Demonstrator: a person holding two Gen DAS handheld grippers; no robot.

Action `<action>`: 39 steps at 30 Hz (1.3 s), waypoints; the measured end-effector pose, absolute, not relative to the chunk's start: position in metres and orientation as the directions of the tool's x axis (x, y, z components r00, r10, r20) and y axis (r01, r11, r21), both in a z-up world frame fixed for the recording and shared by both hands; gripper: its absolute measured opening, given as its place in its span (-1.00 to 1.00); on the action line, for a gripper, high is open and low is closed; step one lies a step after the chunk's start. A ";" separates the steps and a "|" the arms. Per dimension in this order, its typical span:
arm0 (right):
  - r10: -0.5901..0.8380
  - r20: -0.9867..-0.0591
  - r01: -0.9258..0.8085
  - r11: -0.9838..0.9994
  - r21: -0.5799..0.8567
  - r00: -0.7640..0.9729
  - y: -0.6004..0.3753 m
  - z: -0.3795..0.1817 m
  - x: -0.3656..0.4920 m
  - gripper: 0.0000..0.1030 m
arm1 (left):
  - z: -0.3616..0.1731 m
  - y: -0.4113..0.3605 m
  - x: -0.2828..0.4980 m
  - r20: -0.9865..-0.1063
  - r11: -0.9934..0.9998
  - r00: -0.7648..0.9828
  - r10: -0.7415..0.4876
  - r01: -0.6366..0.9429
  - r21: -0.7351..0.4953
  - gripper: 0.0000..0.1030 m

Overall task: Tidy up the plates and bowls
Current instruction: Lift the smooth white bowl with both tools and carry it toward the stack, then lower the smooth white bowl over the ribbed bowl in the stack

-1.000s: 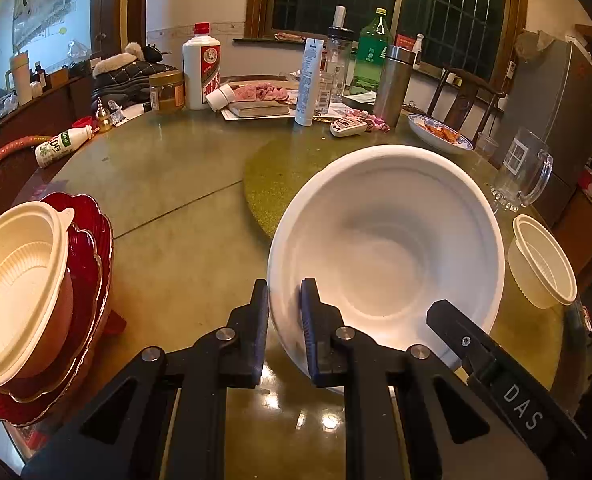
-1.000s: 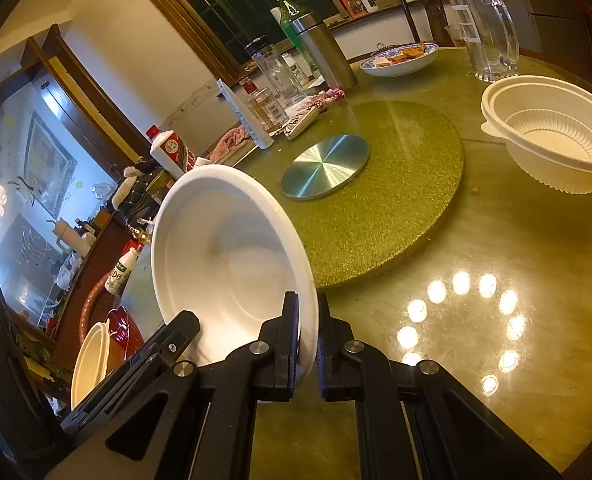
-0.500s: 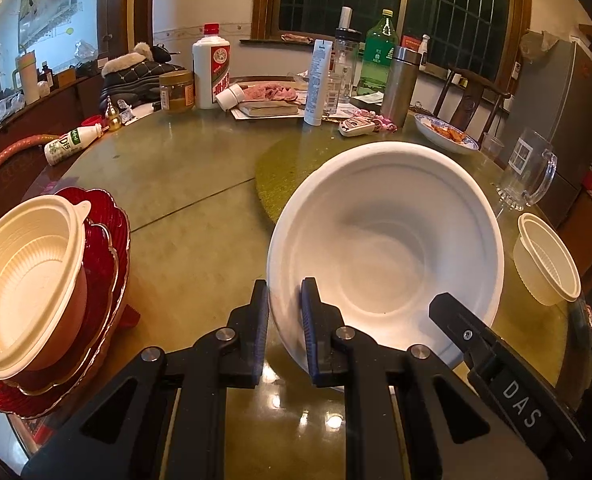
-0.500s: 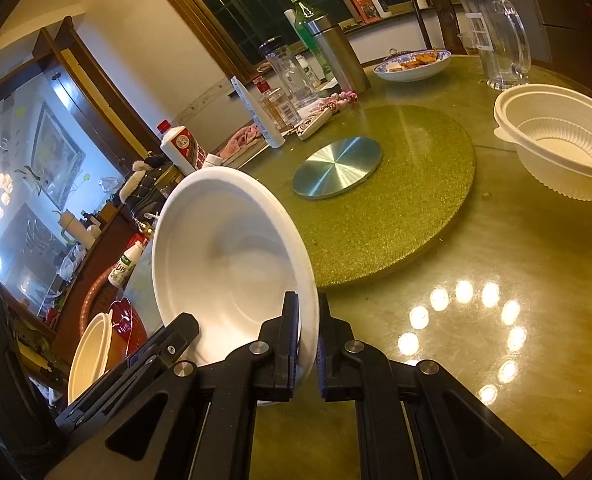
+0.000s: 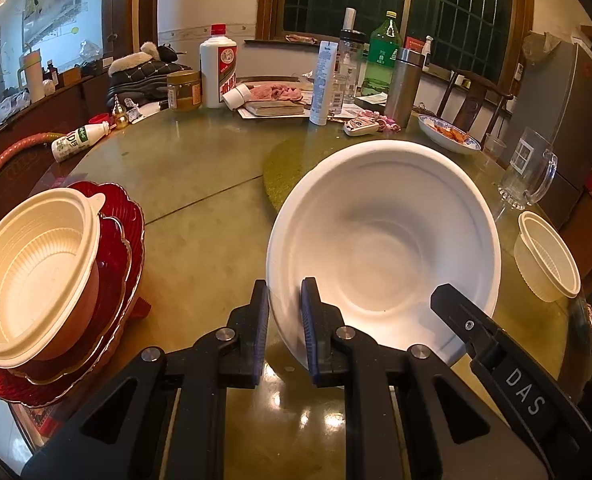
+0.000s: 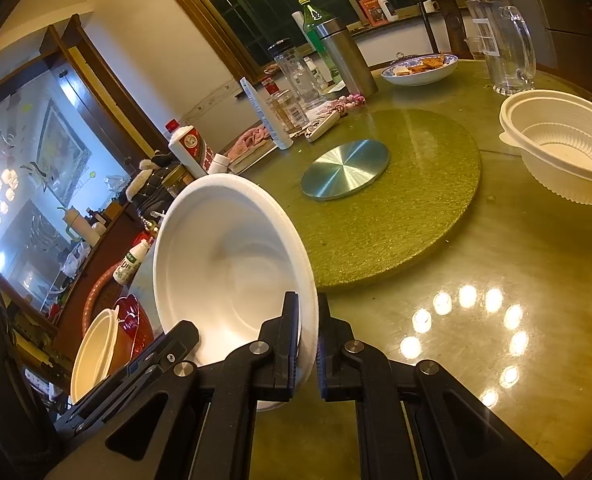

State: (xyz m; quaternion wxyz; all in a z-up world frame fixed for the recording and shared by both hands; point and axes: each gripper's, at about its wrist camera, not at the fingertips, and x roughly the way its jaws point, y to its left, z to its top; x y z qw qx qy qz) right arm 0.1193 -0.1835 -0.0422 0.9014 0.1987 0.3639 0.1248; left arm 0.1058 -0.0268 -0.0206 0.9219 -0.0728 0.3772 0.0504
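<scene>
1. Above the worktop (image 5: 200, 216), my left gripper (image 5: 284, 308) and right gripper (image 6: 309, 320) both clamp the white bowl (image 5: 384, 240) by its rim, tilted.
2. At my left, a cream bowl (image 5: 32, 280) sits on red plates (image 5: 124, 240).

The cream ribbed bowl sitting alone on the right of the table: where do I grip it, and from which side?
Judging by its shape, grip the cream ribbed bowl at its rim, one finger inside and one outside. It stands upright with its mouth open, so come from above on the near side, clear of the glass pitcher behind it. Its tab is another possible hold.
</scene>
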 end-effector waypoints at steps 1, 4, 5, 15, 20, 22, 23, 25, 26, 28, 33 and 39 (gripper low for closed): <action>0.371 -0.606 -0.082 0.890 0.449 0.703 -0.184 -0.043 0.120 -0.86 | -0.021 -0.026 0.105 -0.703 0.984 0.710 0.038 -0.149 -0.097 -0.72; 0.373 -0.606 -0.086 0.890 0.448 0.703 -0.184 -0.043 0.120 -0.86 | -0.021 -0.026 0.105 -0.705 0.984 0.709 0.037 -0.150 -0.099 -0.72; 0.373 -0.605 -0.087 0.890 0.447 0.703 -0.184 -0.043 0.119 -0.86 | -0.020 -0.025 0.104 -0.706 0.984 0.708 0.036 -0.149 -0.100 -0.72; 0.374 -0.604 -0.092 0.891 0.444 0.704 -0.183 -0.042 0.120 -0.86 | -0.021 -0.024 0.102 -0.707 0.984 0.706 0.034 -0.149 -0.101 -0.72; 0.372 -0.603 -0.097 0.894 0.438 0.705 -0.181 -0.042 0.119 -0.86 | -0.022 -0.024 0.100 -0.707 0.983 0.706 0.033 -0.149 -0.103 -0.72; 0.370 -0.604 -0.099 0.896 0.433 0.706 -0.181 -0.041 0.119 -0.86 | -0.021 -0.023 0.099 -0.708 0.983 0.706 0.031 -0.149 -0.105 -0.72; 0.370 -0.604 -0.100 0.896 0.432 0.706 -0.180 -0.041 0.119 -0.86 | -0.021 -0.023 0.098 -0.708 0.983 0.705 0.031 -0.149 -0.106 -0.72; 0.371 -0.604 -0.103 0.897 0.430 0.706 -0.179 -0.041 0.118 -0.86 | -0.021 -0.023 0.097 -0.709 0.983 0.705 0.029 -0.148 -0.107 -0.72; 0.371 -0.604 -0.104 0.897 0.429 0.706 -0.179 -0.041 0.118 -0.86 | -0.021 -0.022 0.095 -0.709 0.983 0.705 0.028 -0.147 -0.107 -0.72; 0.372 -0.604 -0.108 0.898 0.427 0.705 -0.178 -0.040 0.118 -0.86 | -0.019 -0.020 0.093 -0.710 0.983 0.704 0.025 -0.146 -0.110 -0.73; 0.373 -0.604 -0.127 0.903 0.410 0.704 -0.171 -0.033 0.111 -0.86 | -0.013 -0.013 0.086 -0.704 0.982 0.710 0.024 -0.150 -0.118 -0.73; 0.375 -0.600 -0.146 0.907 0.395 0.707 -0.159 -0.022 0.104 -0.86 | -0.005 0.001 0.074 -0.692 0.978 0.721 0.023 -0.159 -0.133 -0.73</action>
